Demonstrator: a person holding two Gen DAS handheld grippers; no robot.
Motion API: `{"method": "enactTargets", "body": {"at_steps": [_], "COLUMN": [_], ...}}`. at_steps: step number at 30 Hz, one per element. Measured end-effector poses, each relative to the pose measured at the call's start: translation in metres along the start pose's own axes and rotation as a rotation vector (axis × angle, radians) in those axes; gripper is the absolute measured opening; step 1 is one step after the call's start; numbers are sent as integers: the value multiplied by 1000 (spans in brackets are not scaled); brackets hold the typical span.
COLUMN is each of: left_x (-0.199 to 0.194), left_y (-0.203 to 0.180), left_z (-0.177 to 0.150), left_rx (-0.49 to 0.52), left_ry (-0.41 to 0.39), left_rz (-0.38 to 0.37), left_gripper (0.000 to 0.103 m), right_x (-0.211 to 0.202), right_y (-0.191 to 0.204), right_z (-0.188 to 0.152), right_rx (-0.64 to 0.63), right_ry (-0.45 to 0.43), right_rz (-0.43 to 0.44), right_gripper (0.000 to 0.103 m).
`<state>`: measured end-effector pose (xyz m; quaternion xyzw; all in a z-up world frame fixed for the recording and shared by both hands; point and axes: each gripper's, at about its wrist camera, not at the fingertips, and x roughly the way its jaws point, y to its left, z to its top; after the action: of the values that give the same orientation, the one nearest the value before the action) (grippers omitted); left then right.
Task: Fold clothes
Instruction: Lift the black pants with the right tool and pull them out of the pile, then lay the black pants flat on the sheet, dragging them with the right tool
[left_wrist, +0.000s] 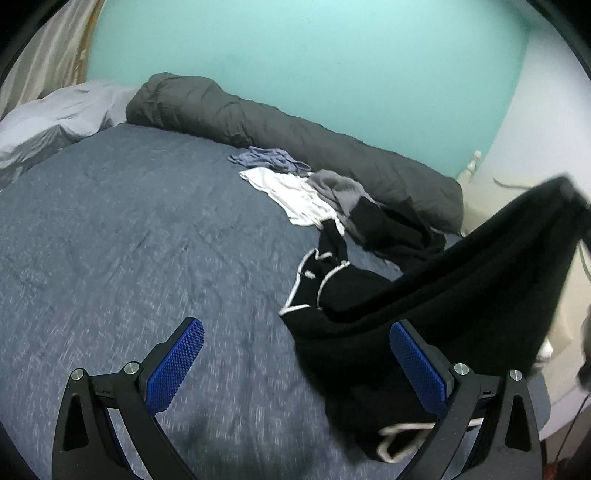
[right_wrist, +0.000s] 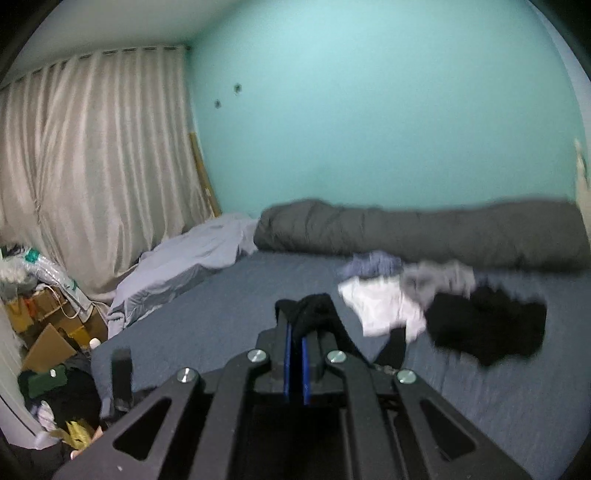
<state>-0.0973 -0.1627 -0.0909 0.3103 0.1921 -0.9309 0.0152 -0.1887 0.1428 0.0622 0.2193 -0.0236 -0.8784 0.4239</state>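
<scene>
Jaws of the left gripper (left_wrist: 295, 354) are spread wide, blue pads facing each other, nothing pinched; blue bedsheet (left_wrist: 110, 240) is seen between them. Jaws of the right gripper (right_wrist: 295, 332) are pressed together on a bunched edge of a black garment (right_wrist: 314, 314), pinched between the blue pads at the tips.

In the left wrist view the same black garment (left_wrist: 461, 288) is seen stretched from the upper right, where it is held up off the bed, down to the lower right, where it is draped over and behind the left gripper's right finger (left_wrist: 417, 365). White piping is visible along its lower hem, near the bottom edge. Whether the finger touches the cloth cannot be told.

Farther back, a second black piece with white trim (left_wrist: 325, 273) is laid on the sheet, touching the held garment. Beyond it a pile is found: a black item (left_wrist: 399, 225), a white shirt (left_wrist: 291, 195), a grey piece (left_wrist: 340, 188) and a bluish-purple piece (left_wrist: 266, 157), overlapping one another. Behind the pile a rolled dark grey duvet (left_wrist: 277, 122) is laid along the teal wall (left_wrist: 314, 55). A pale lilac pillow (left_wrist: 55, 114) is seen at the far left. Curtains (right_wrist: 92, 147) and floor clutter with cardboard boxes (right_wrist: 48, 332) are seen left of the bed in the right wrist view. Both views are motion-blurred.
</scene>
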Motion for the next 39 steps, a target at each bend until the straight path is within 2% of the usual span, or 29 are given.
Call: {"method": "enactTargets", "body": {"at_steps": [4,8,16,19,24,30,39], "left_x": [2,11,51,68,89,98,107], "left_y": [1,5,14,19,26,33,42], "left_z": [-13,-23,-45,-55,-65,-66,-65], "left_rx": [-7,-36,-49,-47,-25,-38,-46], "left_ry": [11,18,52,81,113,96,85], "left_rz": [8,0,-2,-6,5,4,0], "left_gripper": [103,103,103,103,103,103,103], "right_x": [9,28,80,92,106,108,67], "right_y": [-12,-20,-55,-64,-74,-85,-99], "right_z": [-46,-91,-184,-204,-220,-221,-165], "right_rx": [68,74,158,155,158,163,193], "right_ry": [51,137,443,507,565,616,491], "right_rz": [-10,-47,-118,-110,-107,-94,-81], "right_gripper": [4,4,5,5,5,7,19]}}
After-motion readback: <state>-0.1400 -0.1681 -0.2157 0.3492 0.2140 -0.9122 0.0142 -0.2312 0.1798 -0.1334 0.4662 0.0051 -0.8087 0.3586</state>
